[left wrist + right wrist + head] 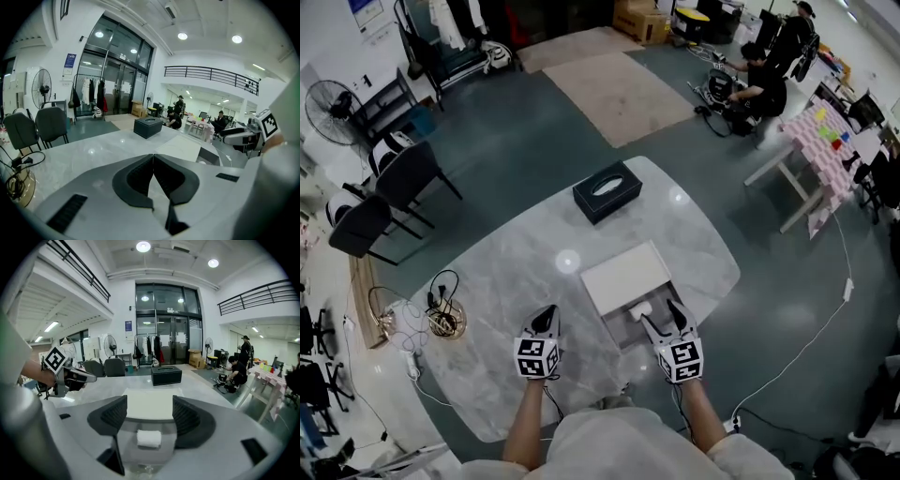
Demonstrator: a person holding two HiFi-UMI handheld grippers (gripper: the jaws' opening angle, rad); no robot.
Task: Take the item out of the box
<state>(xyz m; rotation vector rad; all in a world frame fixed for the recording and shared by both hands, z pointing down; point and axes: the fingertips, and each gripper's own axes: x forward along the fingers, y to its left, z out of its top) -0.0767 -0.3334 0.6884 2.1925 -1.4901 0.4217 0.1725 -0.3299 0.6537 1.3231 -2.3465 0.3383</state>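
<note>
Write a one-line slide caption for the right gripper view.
Right gripper, jaws open, aimed at the small white roll inside the open white box; black tissue box beyond.

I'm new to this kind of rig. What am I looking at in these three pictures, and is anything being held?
There is no robot here: a person holds a two-jaw gripper in each hand. The head view comes from a camera on the person's head, looking down. The other two come from cameras riding on each gripper, looking along its jaws. On the grey marble table lie a black rectangular tissue box, a flat white box open at its near end, and a tangle of cables. The left gripper is shut and empty. The right gripper is open over the small white roll inside the box, not gripping it. Nothing is held.
</note>
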